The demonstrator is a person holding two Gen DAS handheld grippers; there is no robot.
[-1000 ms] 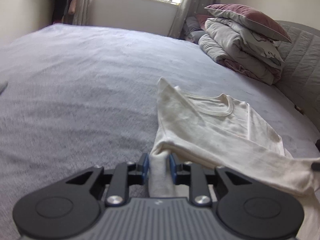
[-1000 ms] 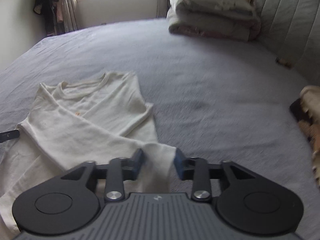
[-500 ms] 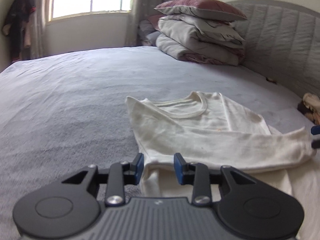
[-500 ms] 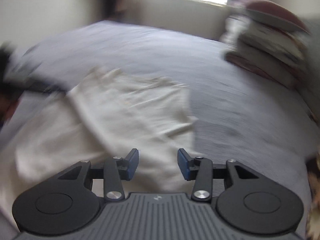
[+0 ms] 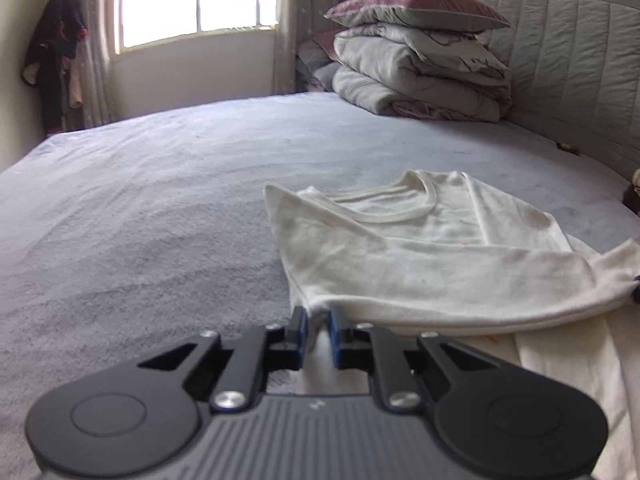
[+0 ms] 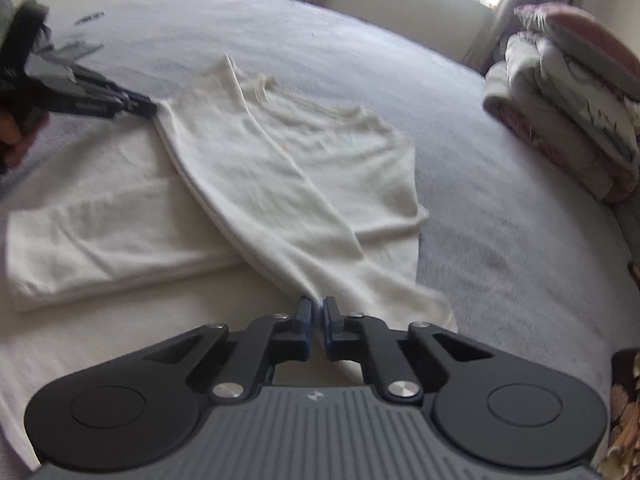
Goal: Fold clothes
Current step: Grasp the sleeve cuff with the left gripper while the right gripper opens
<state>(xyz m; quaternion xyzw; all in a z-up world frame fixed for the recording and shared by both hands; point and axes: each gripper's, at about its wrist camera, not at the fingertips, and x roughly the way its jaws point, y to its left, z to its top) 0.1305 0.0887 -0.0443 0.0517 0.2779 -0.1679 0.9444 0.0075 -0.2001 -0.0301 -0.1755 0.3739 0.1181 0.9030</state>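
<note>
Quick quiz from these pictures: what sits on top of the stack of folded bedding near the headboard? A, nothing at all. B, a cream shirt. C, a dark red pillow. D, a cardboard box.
C: a dark red pillow lies on top of the folded bedding, beside the padded headboard.

Black tool (image 5: 318,330) arms, blue pads (silver screws), ribbed grey body.

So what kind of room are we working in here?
A bedroom, most likely: the cream shirt lies on a wide bed with a padded headboard, stacked folded bedding and a pillow near it, and a curtained window behind.
</note>
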